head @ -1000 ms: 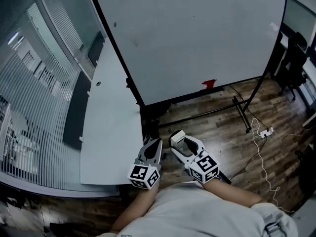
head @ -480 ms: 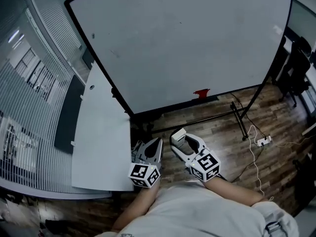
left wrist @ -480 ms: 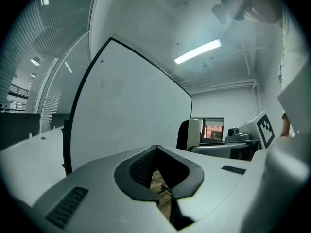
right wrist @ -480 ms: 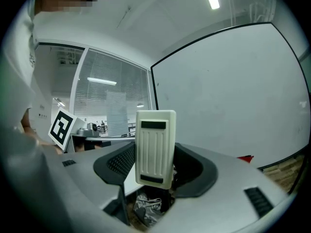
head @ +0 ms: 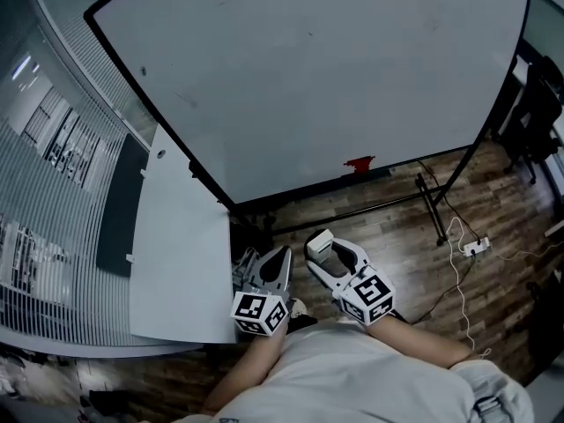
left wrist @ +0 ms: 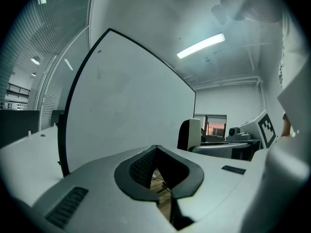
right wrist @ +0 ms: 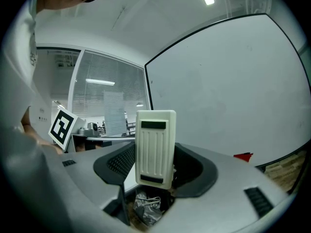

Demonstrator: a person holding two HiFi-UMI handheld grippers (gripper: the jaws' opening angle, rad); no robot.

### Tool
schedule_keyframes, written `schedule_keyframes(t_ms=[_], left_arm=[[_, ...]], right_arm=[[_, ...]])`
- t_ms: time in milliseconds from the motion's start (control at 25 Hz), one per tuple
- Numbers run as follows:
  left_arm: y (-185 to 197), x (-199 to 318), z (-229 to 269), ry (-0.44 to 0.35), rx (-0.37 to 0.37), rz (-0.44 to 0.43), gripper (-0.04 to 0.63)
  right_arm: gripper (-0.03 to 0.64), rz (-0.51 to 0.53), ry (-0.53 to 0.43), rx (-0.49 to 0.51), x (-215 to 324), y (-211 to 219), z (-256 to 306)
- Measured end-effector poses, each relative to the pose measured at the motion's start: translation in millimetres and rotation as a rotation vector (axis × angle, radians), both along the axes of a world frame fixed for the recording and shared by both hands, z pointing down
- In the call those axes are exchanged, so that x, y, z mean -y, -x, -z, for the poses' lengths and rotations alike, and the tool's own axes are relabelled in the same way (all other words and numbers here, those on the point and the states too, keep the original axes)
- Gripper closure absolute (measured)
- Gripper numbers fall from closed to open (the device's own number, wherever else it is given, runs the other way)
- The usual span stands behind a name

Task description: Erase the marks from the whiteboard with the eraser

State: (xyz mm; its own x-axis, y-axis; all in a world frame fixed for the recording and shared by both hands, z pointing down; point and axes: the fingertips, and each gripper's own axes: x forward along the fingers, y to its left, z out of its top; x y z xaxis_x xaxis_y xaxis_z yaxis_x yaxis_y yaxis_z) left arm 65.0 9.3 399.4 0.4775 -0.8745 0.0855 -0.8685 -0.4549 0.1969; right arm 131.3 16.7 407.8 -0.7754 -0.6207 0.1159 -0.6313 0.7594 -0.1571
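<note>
In the head view, the whiteboard [head: 335, 69] filled the upper part of the scene, standing on the wooden floor [head: 397, 227] with a small red object [head: 359, 163] on its lower edge. Only faint smudges showed near its upper left. Both grippers were held low, close to the person's body and well apart from the board. The right gripper [head: 322, 252] carried the pale eraser [head: 318, 241]; the left gripper [head: 272, 267] sat just beside it, next to a white desk [head: 176, 254].

In the left gripper view, the left gripper [left wrist: 157, 170] had its 2 jaws pressed together with nothing between them, only floor showing through the slit. The whiteboard [left wrist: 131, 106] stood ahead.

In the right gripper view, the right gripper [right wrist: 154, 173] was clamped on the eraser [right wrist: 155, 147], which stood upright, its long axis running up out of the jaws. The whiteboard [right wrist: 233, 91] lay ahead and to the right of it, not touching. By my reading, the right hand must carry the eraser forward and up to the board before any wiping starts.
</note>
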Motion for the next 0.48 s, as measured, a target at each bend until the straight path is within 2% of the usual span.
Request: schedule_keyframes(t_ms=[480], left_arm=[[15.2, 55.4, -2.5, 0.001, -0.016, -0.049, 0.589]], right_arm=[[0.371, -0.07, 0.033, -0.007, 51.7, 9.4, -9.3]])
